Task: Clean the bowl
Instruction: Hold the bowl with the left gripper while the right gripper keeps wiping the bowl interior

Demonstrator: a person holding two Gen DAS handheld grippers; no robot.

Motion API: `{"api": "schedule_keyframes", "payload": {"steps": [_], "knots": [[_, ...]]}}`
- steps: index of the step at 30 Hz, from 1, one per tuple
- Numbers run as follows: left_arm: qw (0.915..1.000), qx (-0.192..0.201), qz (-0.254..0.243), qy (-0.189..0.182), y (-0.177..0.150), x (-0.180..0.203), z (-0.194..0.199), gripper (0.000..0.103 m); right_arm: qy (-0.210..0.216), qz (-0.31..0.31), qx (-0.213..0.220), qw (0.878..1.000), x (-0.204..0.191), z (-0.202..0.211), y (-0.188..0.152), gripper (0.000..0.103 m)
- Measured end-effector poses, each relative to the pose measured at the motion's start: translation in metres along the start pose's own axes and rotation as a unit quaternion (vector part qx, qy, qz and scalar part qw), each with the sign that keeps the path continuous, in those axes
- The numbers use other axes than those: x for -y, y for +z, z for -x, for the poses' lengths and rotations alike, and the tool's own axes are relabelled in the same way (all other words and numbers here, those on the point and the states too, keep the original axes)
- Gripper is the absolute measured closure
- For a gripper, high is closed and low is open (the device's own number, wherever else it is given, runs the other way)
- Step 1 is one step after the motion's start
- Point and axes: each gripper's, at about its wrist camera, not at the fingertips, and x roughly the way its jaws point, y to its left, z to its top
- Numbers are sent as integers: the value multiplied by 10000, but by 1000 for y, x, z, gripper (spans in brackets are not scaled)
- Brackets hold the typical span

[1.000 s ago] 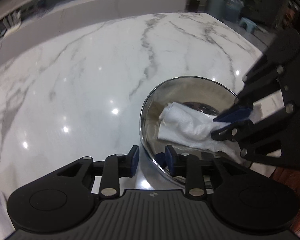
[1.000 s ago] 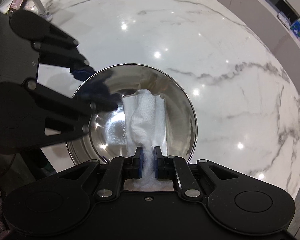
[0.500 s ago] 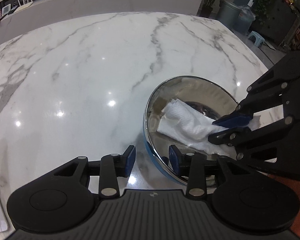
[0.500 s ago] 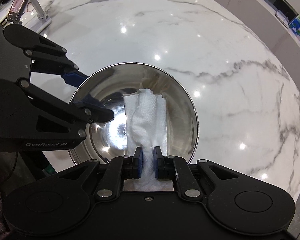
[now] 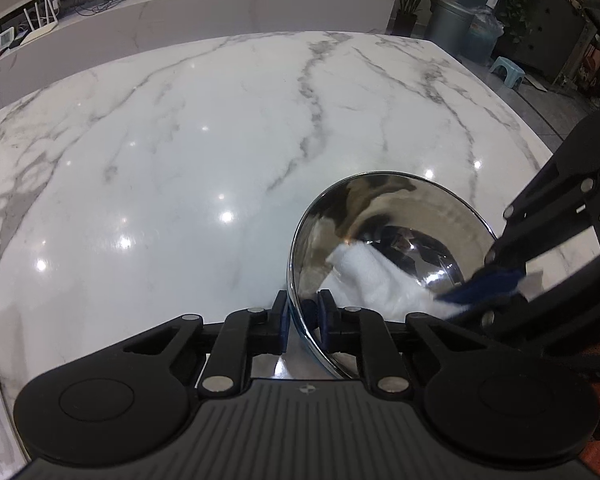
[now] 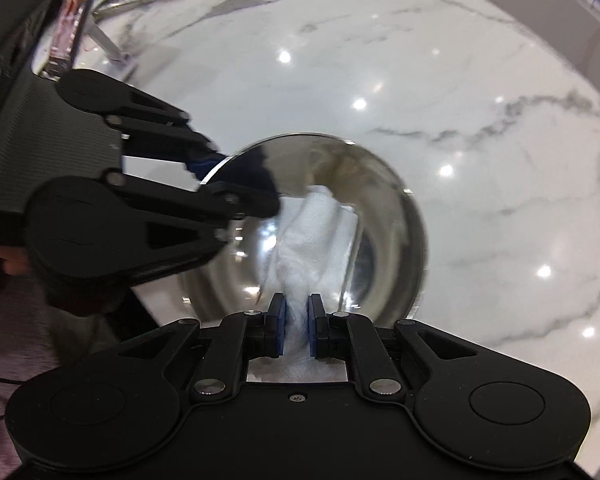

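A shiny steel bowl sits near the front right of the white marble table; it also shows in the right wrist view. My left gripper is shut on the bowl's near rim, one finger outside and one inside. It appears from the side in the right wrist view. My right gripper is shut on a folded white paper towel that lies against the bowl's inner wall. The towel and the right gripper also show in the left wrist view.
The table's right edge is close to the bowl, with the floor, a small stool and bins beyond. A stand and wrapped items lie at the table's far left in the right wrist view. A long counter runs behind the table.
My left gripper has closed from open around the bowl's rim to shut on it. The right gripper has wiped the towel across the inside, and the bowl has tilted a little.
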Motion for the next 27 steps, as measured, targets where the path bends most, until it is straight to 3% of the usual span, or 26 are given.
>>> {"api": "schedule_keyframes", "payload": {"steps": [5,12,15,27], "knots": [[10000,5,-48,-2,-1,0,0,90,-158,317,-223,9991,-8,-8,5,94],[9999,1,-128,-5,-1,0,1,90,-1373,1011,-194,9852,-20,-11,10,94],[9999,-1,-156,2,-2,1,1,90,-1606,1001,-25,9819,-18,-7,15,95],[9998,-18,-186,36,-1,4,2,89,-1062,785,55,9912,-14,-18,16,93]]}}
